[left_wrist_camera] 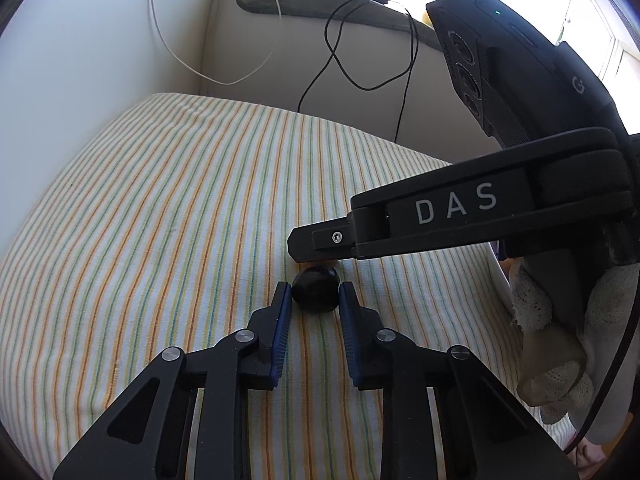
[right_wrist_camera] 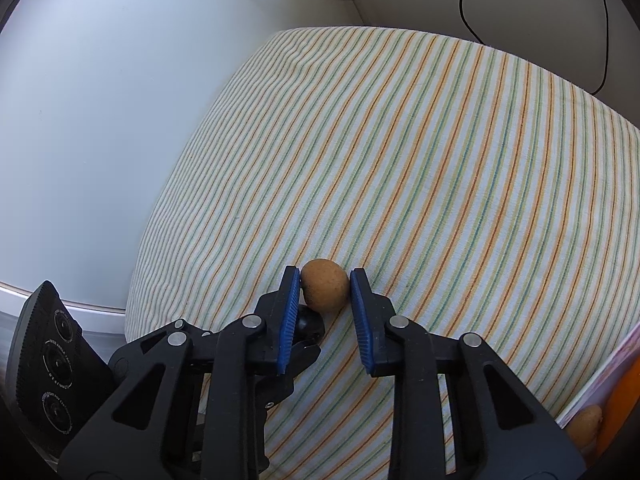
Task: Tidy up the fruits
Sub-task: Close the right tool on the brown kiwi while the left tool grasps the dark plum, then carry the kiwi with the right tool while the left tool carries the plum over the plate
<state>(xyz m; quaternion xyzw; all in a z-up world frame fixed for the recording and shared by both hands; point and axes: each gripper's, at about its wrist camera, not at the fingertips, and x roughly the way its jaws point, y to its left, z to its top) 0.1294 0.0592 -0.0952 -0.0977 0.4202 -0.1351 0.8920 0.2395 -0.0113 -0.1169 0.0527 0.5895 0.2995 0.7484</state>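
A dark, near-black round fruit (left_wrist_camera: 316,288) lies on the striped cloth between the blue pads of my left gripper (left_wrist_camera: 314,289); the jaws are open around it with small gaps either side. A brown round fruit (right_wrist_camera: 325,290) lies between the pads of my right gripper (right_wrist_camera: 325,278), also open with narrow gaps. The right gripper's black body (left_wrist_camera: 460,212) reaches in from the right in the left wrist view, its tip just above the dark fruit. The left gripper's fingers (right_wrist_camera: 304,344) show under the right one, with the dark fruit partly hidden.
A striped cloth (left_wrist_camera: 180,208) covers the surface against a pale wall corner. Black and white cables (left_wrist_camera: 340,52) hang behind. Another brown fruit (right_wrist_camera: 585,420) sits in an orange and pink container (right_wrist_camera: 608,384) at the lower right. A gloved hand (left_wrist_camera: 560,360) holds the right gripper.
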